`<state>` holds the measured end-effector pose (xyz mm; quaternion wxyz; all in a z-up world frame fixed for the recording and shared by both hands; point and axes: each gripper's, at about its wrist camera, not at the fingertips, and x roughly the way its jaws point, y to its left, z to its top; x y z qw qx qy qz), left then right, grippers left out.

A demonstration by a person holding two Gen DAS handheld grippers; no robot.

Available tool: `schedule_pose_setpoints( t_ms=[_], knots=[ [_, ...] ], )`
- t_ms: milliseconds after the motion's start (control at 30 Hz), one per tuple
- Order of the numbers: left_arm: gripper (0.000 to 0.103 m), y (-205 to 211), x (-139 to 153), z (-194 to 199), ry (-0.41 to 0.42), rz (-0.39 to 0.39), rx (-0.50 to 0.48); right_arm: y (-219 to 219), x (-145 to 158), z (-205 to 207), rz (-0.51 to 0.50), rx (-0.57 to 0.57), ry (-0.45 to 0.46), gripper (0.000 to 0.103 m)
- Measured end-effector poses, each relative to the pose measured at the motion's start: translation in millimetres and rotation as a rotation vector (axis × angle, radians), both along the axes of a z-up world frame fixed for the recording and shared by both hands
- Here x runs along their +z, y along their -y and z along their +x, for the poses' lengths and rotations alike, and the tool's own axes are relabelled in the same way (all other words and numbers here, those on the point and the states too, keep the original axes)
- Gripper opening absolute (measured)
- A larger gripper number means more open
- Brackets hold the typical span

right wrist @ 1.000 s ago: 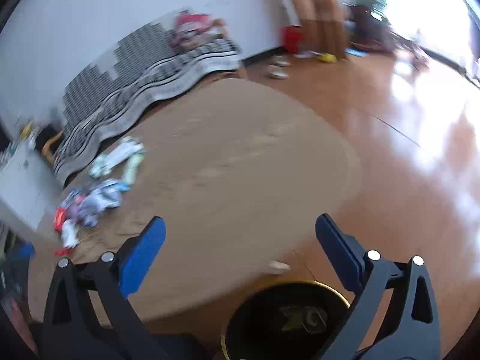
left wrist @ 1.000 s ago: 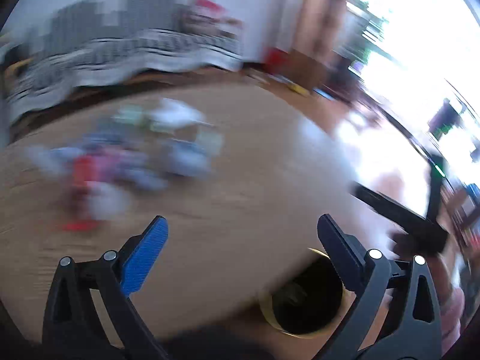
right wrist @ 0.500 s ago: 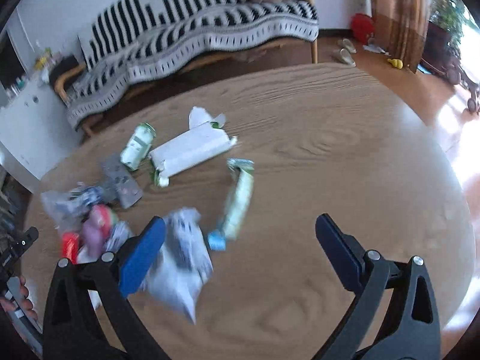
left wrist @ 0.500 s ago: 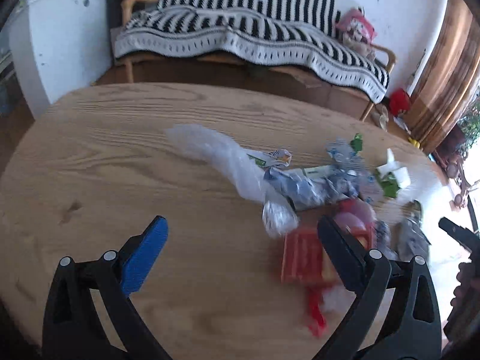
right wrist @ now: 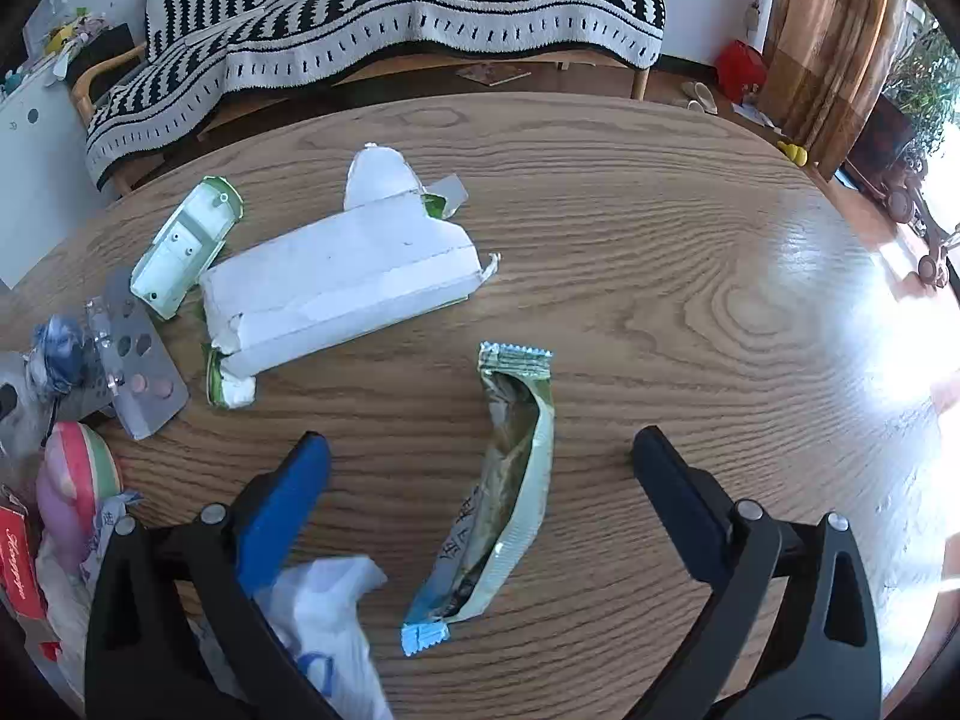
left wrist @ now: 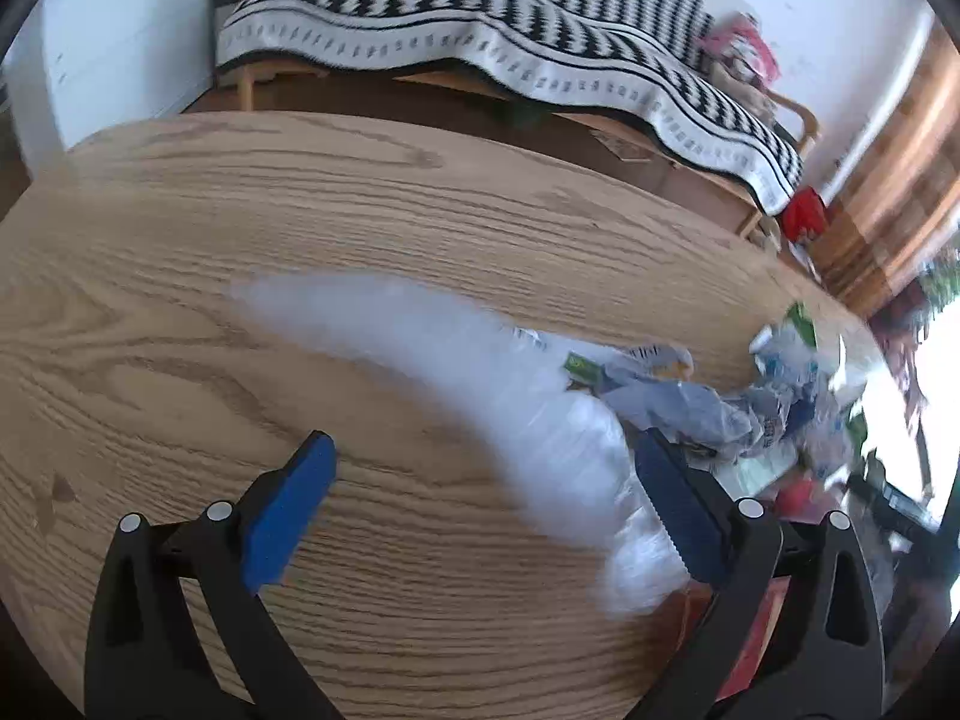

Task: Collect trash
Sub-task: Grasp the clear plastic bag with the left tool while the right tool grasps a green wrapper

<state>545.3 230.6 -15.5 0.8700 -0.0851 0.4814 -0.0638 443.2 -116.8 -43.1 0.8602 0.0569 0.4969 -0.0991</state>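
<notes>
Trash lies on a round wooden table (right wrist: 690, 228). In the right wrist view my right gripper (right wrist: 480, 456) is open and empty, its fingers either side of a green snack wrapper (right wrist: 504, 480). Beyond lie a torn white carton (right wrist: 336, 282), a green-edged plastic tray (right wrist: 186, 246), a pill blister (right wrist: 135, 360), a pink ball (right wrist: 75, 474) and a white plastic bag (right wrist: 324, 618). In the left wrist view my left gripper (left wrist: 480, 468) is open and empty over a blurred clear plastic bag (left wrist: 480, 396). Crumpled wrappers (left wrist: 720, 402) lie at the right.
A sofa with a black-and-white striped blanket (right wrist: 384, 12) stands behind the table. A white cabinet (left wrist: 96, 42) is at the far left. A red box (right wrist: 21, 564) lies at the left edge of the right wrist view. Wooden floor and curtains are at the right.
Both grippers have swung from the bin at the table's edge to above the trash pile and come closer to it. Both stay open and empty.
</notes>
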Motion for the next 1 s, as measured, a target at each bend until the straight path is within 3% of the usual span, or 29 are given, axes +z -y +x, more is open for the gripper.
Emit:
schedule_pose_setpoints(
  t_ms=[33, 67, 100, 167, 200, 300, 500, 733, 900, 1000],
  knots=[
    [0.094, 4, 3, -4, 0.008, 0.032, -0.016, 1, -1, 0, -0.001, 0.005, 0.003, 0.098],
    [0.077, 10, 3, -5, 0.021, 0.081, -0.032, 1, -1, -1, 0.004, 0.018, 0.005, 0.098],
    [0.052, 16, 4, -7, 0.044, 0.123, -0.065, 0, -2, -3, 0.004, 0.038, 0.006, 0.093],
    [0.029, 18, 7, -14, 0.039, 0.101, -0.098, -1, 6, -7, 0.003, 0.055, 0.025, 0.051],
    [0.024, 17, 9, -14, 0.022, 0.096, -0.093, 0, 10, -9, 0.002, 0.043, 0.032, 0.013],
    [0.019, 13, 18, -19, 0.020, 0.073, -0.084, 7, 15, -16, 0.071, 0.003, 0.058, 0.014],
    [0.019, 11, 44, -38, 0.093, 0.055, -0.082, 21, 39, -35, 0.099, -0.052, 0.161, 0.014],
    [0.019, 22, 59, -63, 0.112, -0.005, -0.092, 22, 40, -48, 0.141, -0.046, 0.170, 0.014],
    [0.019, 73, 86, -104, 0.186, 0.008, -0.195, 16, 45, -60, 0.175, -0.058, 0.185, 0.014],
    [0.019, 114, 103, -140, 0.253, 0.080, -0.247, 11, 55, -75, 0.190, -0.056, 0.223, 0.014]
  ],
)
